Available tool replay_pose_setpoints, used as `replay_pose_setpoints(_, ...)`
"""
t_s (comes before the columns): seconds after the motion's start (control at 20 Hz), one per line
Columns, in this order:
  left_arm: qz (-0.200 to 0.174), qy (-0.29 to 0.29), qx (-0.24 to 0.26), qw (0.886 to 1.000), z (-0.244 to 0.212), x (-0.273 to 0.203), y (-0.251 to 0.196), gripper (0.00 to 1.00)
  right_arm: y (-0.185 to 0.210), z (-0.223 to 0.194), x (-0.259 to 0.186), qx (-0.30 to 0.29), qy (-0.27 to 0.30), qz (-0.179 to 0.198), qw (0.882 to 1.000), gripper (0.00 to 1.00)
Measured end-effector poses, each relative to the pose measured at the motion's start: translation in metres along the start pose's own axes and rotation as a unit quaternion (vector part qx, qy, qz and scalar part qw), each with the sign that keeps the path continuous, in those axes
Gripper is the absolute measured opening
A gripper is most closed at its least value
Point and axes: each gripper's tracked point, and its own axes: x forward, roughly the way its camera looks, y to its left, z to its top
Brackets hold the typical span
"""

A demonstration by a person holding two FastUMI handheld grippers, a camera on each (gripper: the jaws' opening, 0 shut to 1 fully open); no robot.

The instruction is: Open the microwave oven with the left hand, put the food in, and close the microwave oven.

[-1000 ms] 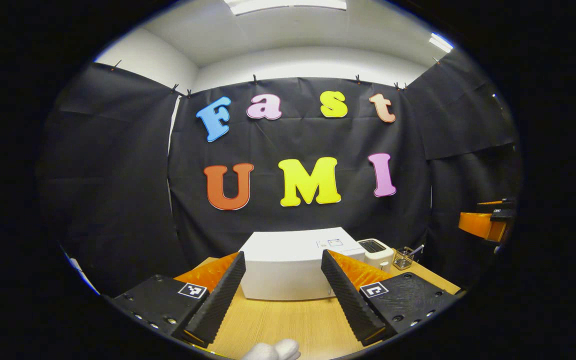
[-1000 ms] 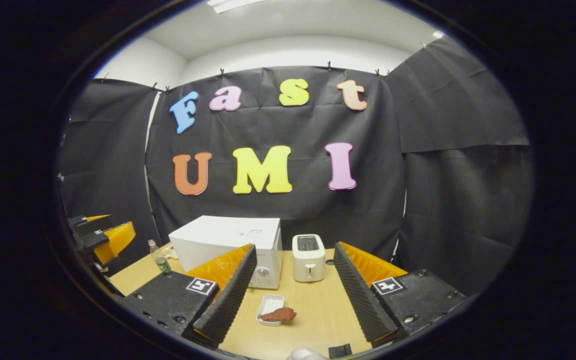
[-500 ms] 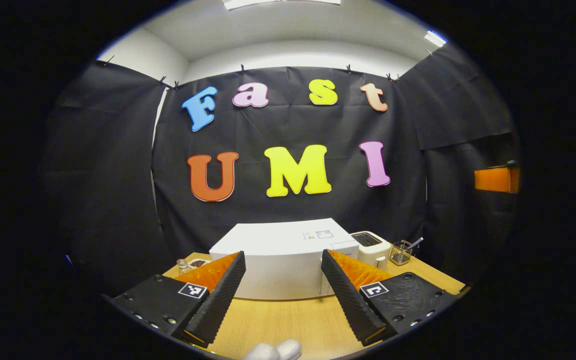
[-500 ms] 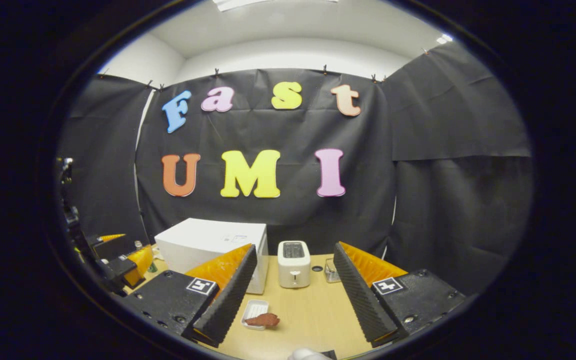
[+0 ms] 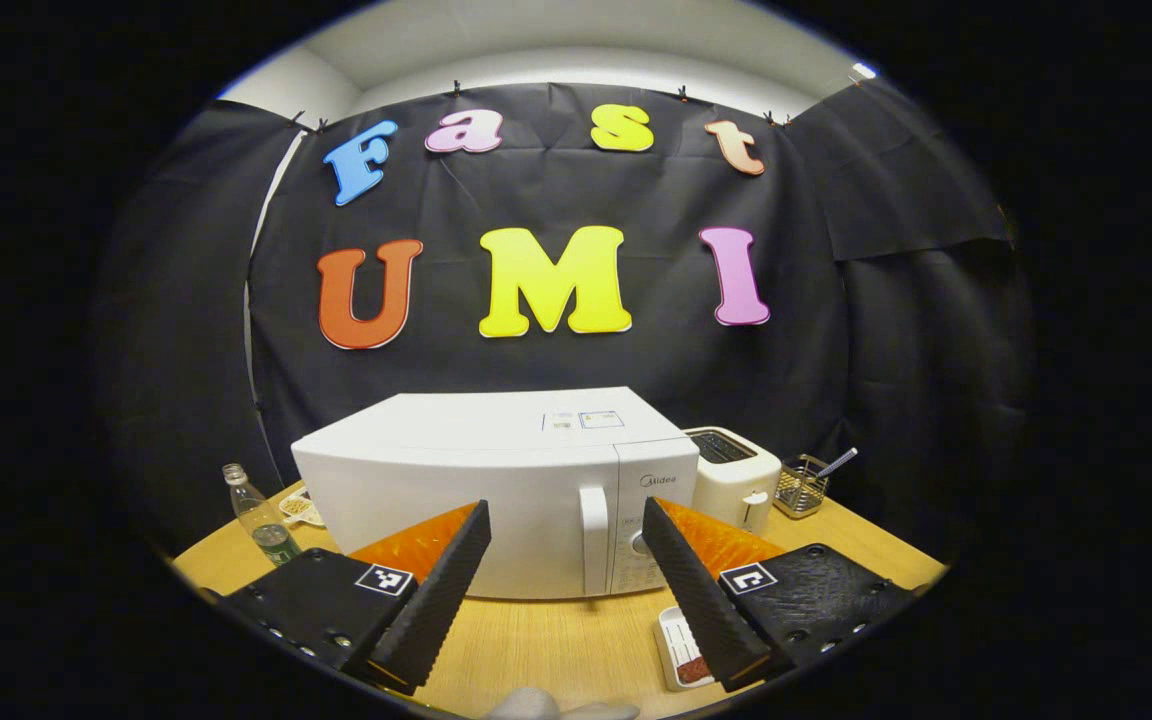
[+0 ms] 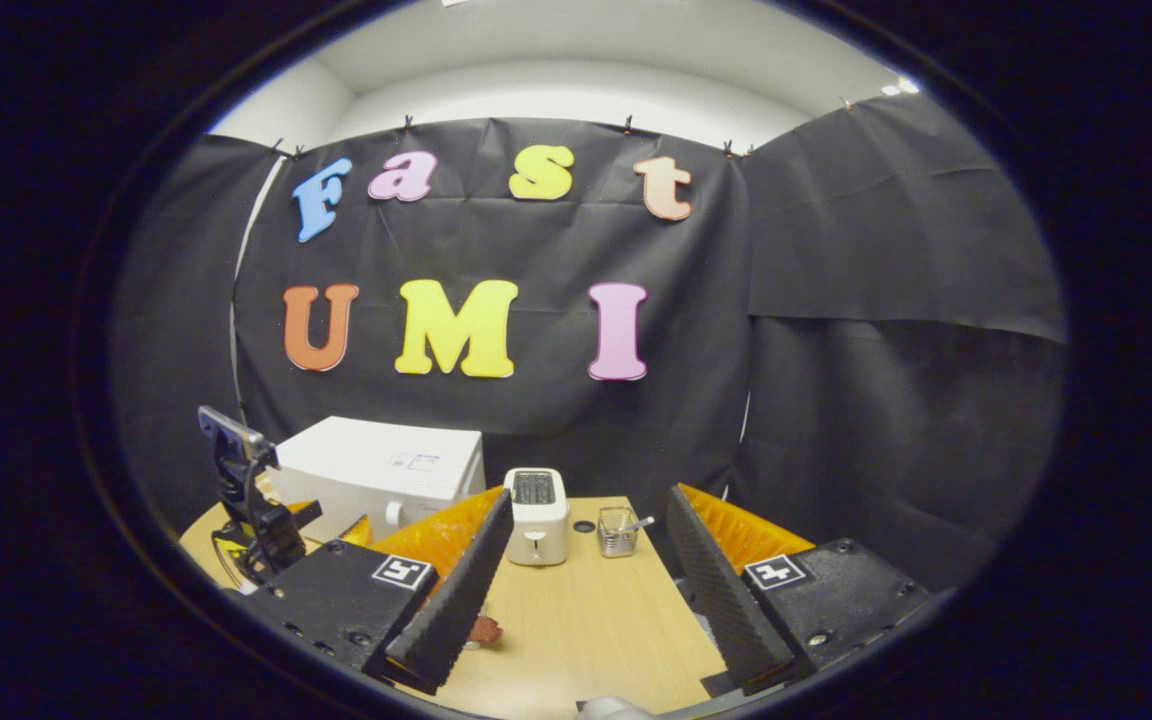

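A white microwave (image 5: 476,480) stands shut on the wooden table (image 5: 556,640), its vertical door handle (image 5: 593,540) straight ahead of my left gripper (image 5: 564,510). That gripper is open and holds nothing, a short way in front of the door. A white tray with reddish food (image 5: 681,650) lies on the table by its right finger. My right gripper (image 6: 588,495) is open with nothing in it, above the table to the right of the microwave (image 6: 376,475). A bit of the red food (image 6: 484,630) peeks out beside its left finger. The left gripper's dark body (image 6: 261,525) shows at the far left.
A white toaster (image 5: 731,475) stands right of the microwave, with a wire basket of utensils (image 5: 801,485) beyond it. A small bottle (image 5: 261,520) and a little dish (image 5: 298,508) sit left of the microwave. In the right gripper view the toaster (image 6: 536,515) and basket (image 6: 618,530) stand ahead.
My left gripper has dropped lower and come closer to the microwave, so its front and handle now show. The right gripper view has swung right, and the food tray has slid behind its left finger.
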Motion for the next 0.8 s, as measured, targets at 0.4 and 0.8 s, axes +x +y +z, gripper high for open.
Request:
replay_pose_setpoints(0.4, 0.018, 0.039, 0.005, 0.999, -0.058, 0.077, -0.016, 0.91, -0.017, -0.016, 0.016, -0.002, 0.026, -0.017, 1.000, 0.99)
replay_pose_setpoints(0.8, 0.018, 0.050, -0.017, 0.998, -0.077, 0.087, -0.019, 0.31, -0.026, -0.036, 0.028, 0.018, 0.052, -0.016, 0.998, 0.99)
